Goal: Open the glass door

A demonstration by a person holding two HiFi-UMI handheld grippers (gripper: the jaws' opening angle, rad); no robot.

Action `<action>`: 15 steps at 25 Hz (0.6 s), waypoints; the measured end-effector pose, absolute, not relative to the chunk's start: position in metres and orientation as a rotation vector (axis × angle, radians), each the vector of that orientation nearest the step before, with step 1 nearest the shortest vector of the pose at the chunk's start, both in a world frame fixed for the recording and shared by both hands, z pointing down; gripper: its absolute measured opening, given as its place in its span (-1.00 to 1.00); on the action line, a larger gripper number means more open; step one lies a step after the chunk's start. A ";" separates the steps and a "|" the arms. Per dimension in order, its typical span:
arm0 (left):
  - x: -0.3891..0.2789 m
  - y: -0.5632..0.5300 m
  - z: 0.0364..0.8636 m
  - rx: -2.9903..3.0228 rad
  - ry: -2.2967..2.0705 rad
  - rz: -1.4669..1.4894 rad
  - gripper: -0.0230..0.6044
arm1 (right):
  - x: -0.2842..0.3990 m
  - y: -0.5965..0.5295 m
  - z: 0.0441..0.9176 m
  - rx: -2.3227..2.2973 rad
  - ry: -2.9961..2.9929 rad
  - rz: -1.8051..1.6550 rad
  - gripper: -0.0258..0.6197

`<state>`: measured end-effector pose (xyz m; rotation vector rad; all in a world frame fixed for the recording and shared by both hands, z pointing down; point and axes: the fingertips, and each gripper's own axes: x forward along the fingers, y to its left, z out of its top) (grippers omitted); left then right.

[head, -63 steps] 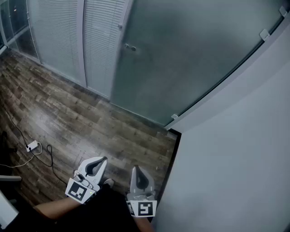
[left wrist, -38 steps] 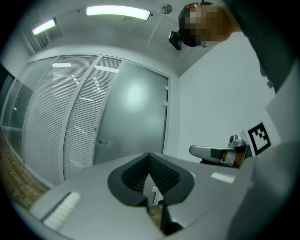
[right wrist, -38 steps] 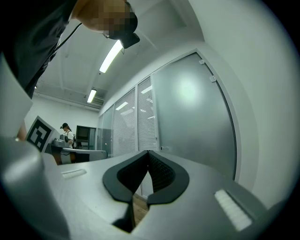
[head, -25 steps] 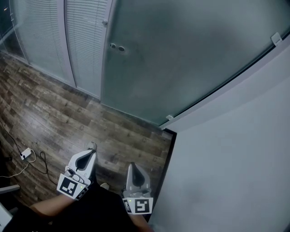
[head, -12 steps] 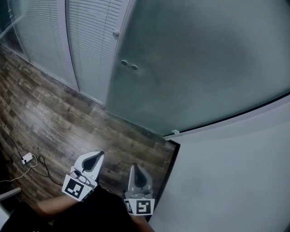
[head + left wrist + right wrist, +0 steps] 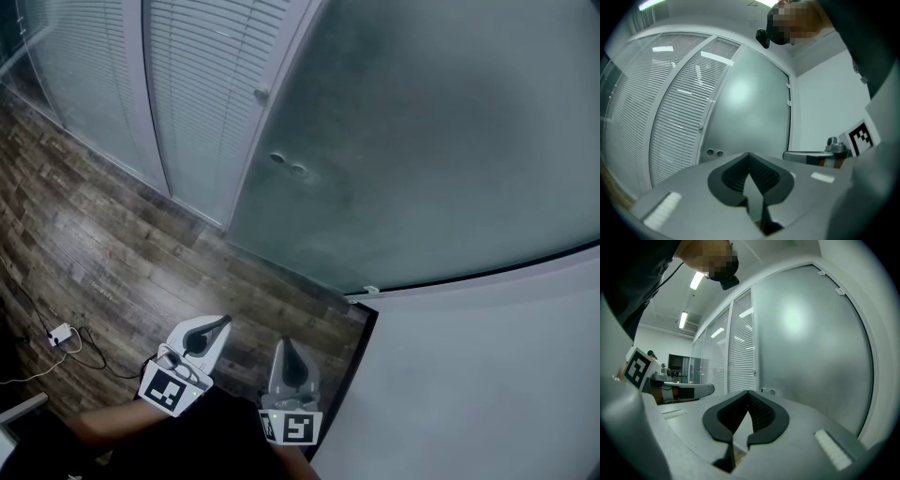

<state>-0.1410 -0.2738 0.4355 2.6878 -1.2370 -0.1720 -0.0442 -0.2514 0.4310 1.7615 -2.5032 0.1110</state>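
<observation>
The frosted glass door (image 6: 422, 141) fills the upper right of the head view, shut, with two small round fittings (image 6: 289, 165) near its left edge. Those round fittings (image 6: 715, 153) also show in the left gripper view, and the same fittings (image 6: 768, 391) in the right gripper view. My left gripper (image 6: 223, 322) and right gripper (image 6: 283, 347) hang side by side low in the head view, both shut and empty, well short of the door. Both point level toward the glass door (image 6: 750, 108) (image 6: 811, 343).
Glass panels with white slatted blinds (image 6: 202, 84) stand left of the door. A plain white wall (image 6: 478, 375) runs close along my right. The wooden floor (image 6: 112, 244) stretches to the left, with a small white plug and cable (image 6: 61, 335) lying on it.
The door and its round fittings have grown larger and shifted down and right in the head view as I moved toward them. Both grippers stayed shut, side by side.
</observation>
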 end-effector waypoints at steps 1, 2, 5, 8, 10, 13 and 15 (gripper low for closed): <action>-0.144 -0.277 0.437 2.694 -1.239 -0.165 -0.93 | -0.047 -0.255 0.432 1.757 -2.505 0.115 -0.92; -0.147 -0.280 0.439 2.700 -1.241 -0.154 -0.93 | -0.049 -0.258 0.433 1.754 -2.507 0.116 -0.92; -0.159 -0.285 0.449 2.688 -1.251 -0.118 -0.93 | -0.053 -0.267 0.432 1.752 -2.503 0.106 -0.92; -0.168 -0.295 0.455 2.659 -1.269 -0.107 -0.93 | -0.050 -0.279 0.431 1.764 -2.493 0.104 -0.92; -0.170 -0.303 0.453 2.667 -1.274 -0.113 -0.93 | -0.050 -0.287 0.430 1.763 -2.488 0.103 -0.92; -0.169 -0.312 0.446 2.672 -1.274 -0.157 -0.93 | -0.052 -0.293 0.425 1.748 -2.485 0.083 -0.92; -0.172 -0.314 0.441 2.661 -1.275 -0.189 -0.93 | -0.057 -0.294 0.422 1.737 -2.488 0.074 -0.92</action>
